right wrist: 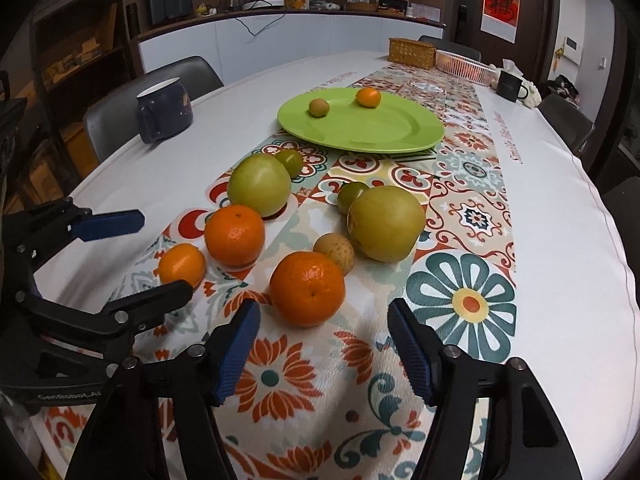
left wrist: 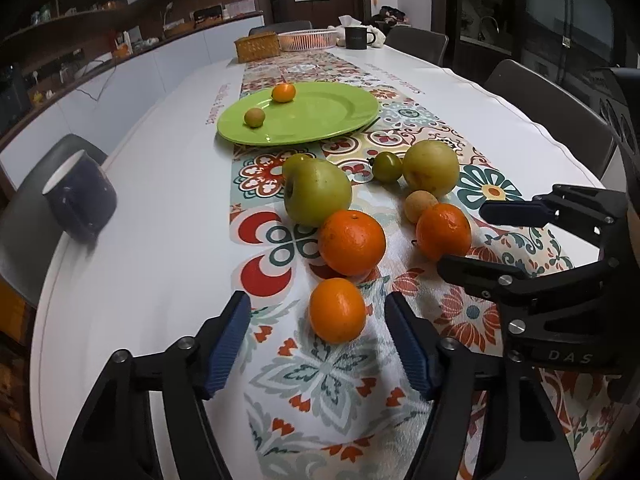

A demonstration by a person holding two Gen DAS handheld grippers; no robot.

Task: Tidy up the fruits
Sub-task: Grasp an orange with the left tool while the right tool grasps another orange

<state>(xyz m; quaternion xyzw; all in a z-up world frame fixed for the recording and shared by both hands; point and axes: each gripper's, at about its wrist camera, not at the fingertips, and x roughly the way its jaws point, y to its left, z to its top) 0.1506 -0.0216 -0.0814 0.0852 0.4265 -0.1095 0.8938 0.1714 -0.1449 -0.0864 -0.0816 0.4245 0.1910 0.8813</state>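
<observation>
On the patterned runner a small orange (left wrist: 337,310) lies between the blue pads of my left gripper (left wrist: 318,306). The gripper is open and neither pad touches the fruit. My right gripper (right wrist: 324,312) is open too, with another orange (right wrist: 307,288) just ahead between its fingertips, untouched. Each gripper also shows from the side in the other view: the right gripper (left wrist: 464,238), the left gripper (right wrist: 164,252). Farther back sit a third orange (left wrist: 352,242), two large green fruits (left wrist: 316,192) (left wrist: 430,170), a small green tomato (left wrist: 387,166) and a tan fruit (left wrist: 421,206). The green plate (left wrist: 320,120) holds two small fruits.
A dark blue mug (left wrist: 80,196) stands on the white tablecloth left of the runner. At the table's far end are a wicker box (left wrist: 257,46), a shallow basket (left wrist: 308,38) and a black mug (left wrist: 358,37). Chairs line both sides of the table.
</observation>
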